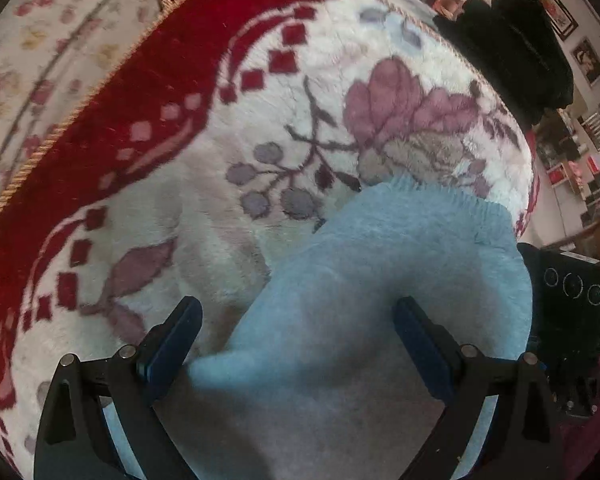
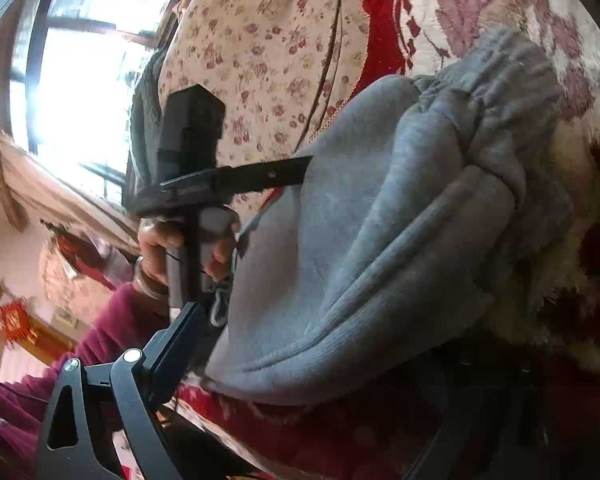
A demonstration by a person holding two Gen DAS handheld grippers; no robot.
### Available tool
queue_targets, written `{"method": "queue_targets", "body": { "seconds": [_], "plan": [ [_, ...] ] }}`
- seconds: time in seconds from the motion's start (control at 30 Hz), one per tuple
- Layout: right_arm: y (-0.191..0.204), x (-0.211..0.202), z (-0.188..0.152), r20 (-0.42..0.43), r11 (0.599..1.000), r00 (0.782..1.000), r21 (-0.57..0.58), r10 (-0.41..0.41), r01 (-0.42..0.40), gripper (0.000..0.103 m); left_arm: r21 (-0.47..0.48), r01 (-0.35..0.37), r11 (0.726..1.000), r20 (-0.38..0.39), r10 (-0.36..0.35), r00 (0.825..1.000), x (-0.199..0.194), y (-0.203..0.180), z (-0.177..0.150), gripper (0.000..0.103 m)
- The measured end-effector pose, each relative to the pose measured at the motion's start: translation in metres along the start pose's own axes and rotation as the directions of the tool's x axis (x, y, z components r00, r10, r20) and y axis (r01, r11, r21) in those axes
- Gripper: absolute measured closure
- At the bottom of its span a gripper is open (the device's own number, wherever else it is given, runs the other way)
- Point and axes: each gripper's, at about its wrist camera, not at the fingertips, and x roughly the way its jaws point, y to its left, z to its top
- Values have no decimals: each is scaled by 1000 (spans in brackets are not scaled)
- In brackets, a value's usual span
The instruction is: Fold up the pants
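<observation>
A plush blanket (image 1: 308, 92), cream with purple flowers and a red border, spreads ahead of the tool. Grey pants (image 1: 380, 280) lie bunched on it directly below; beyond its corded edge, probably a floral sheet (image 1: 40, 40).

The grey pants (image 2: 380, 248) lie bunched across the centre of the right wrist view on a red and white floral blanket (image 2: 480, 8), waistband gathered toward 2 o'clock. At 9 o'clock, a hand (image 2: 160, 248) in a magenta sleeve (image 2: 112, 328) grips the left gripper (image 2: 296, 166), whose fingers enter the fabric. The right gripper (image 2: 300, 344) straddles the lower fold with its jaws spread; only its 7 o'clock finger (image 2: 176, 344) is clearly visible.
</observation>
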Motion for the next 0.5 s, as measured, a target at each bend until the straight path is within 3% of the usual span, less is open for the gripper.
{"method": "queue_targets", "body": {
  "seconds": [0.13, 0.2, 0.23, 0.3, 0.37, 0.43, 0.5],
  "plan": [
    [2, 3, 4, -8, 1000, 1000, -2, -6, 6, 13, -27, 62, 998, -19, -63, 998, 13, 3, 1, 7],
    [1, 8, 6, -26, 999, 999, -10, -43, 43, 27, -26, 54, 998, -12, -54, 998, 17, 1, -1, 13],
    [-2, 11, 7, -33, 998, 997, -4, -63, 63, 43, -24, 44, 999, -2, -44, 999, 17, -1, -2, 16],
    [-7, 12, 10, -42, 999, 998, 32, -41, 42, 51, -45, 57, 997, 18, -57, 998, 12, 0, -3, 26],
    [-5, 12, 13, -42, 999, 998, 23, -39, 40, 56, -73, 80, 994, 35, -78, 996, 4, 1, -3, 54],
    [0, 12, 15, -39, 999, 999, 7, -35, 35, 60, -97, 84, 992, 67, -78, 995, -7, 4, -4, 71],
    [9, 10, 19, -31, 999, 999, -24, -21, 20, 64, -131, 103, 986, 91, -92, 992, -15, 6, -6, 77]
  ]
}}
